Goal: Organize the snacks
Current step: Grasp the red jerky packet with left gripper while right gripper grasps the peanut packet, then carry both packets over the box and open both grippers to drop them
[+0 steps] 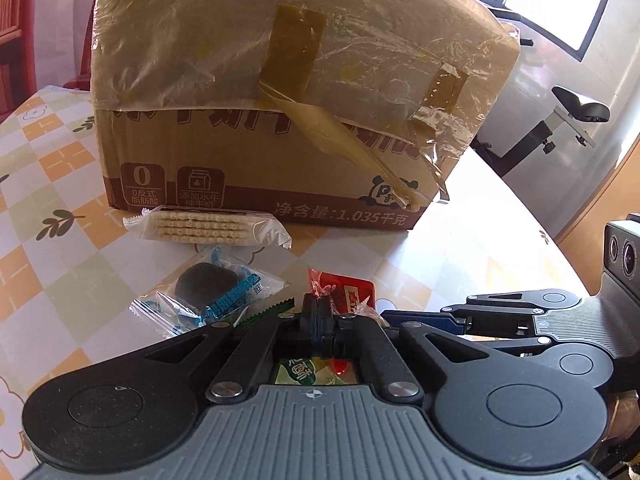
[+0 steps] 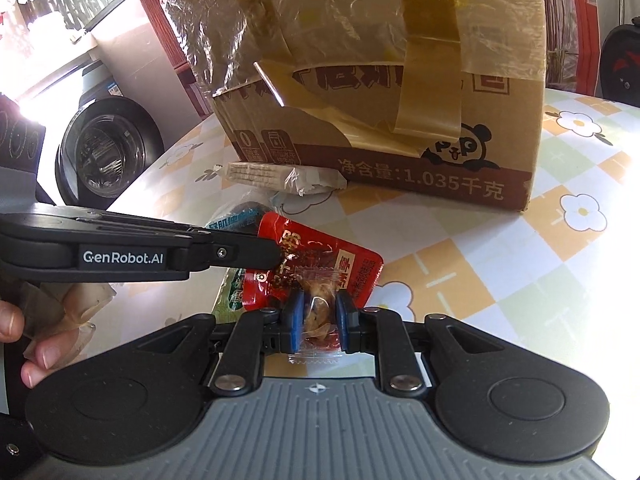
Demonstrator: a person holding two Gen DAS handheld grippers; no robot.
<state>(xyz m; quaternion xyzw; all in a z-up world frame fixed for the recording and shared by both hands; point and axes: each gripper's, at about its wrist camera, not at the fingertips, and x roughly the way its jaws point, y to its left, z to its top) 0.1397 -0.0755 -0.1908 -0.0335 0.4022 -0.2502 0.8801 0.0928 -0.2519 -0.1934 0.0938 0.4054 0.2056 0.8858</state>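
Low in both frames: left gripper (image 1: 319, 317) pinches red packet (image 2: 320, 264); right gripper (image 2: 318, 320) clamps clear-wrapped snack (image 2: 316, 312). Opposed pulls could tear the wrappers.

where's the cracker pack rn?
The cracker pack lies on the table against the cardboard box's front base, left of centre in both views, just beyond the blue cookie packet.
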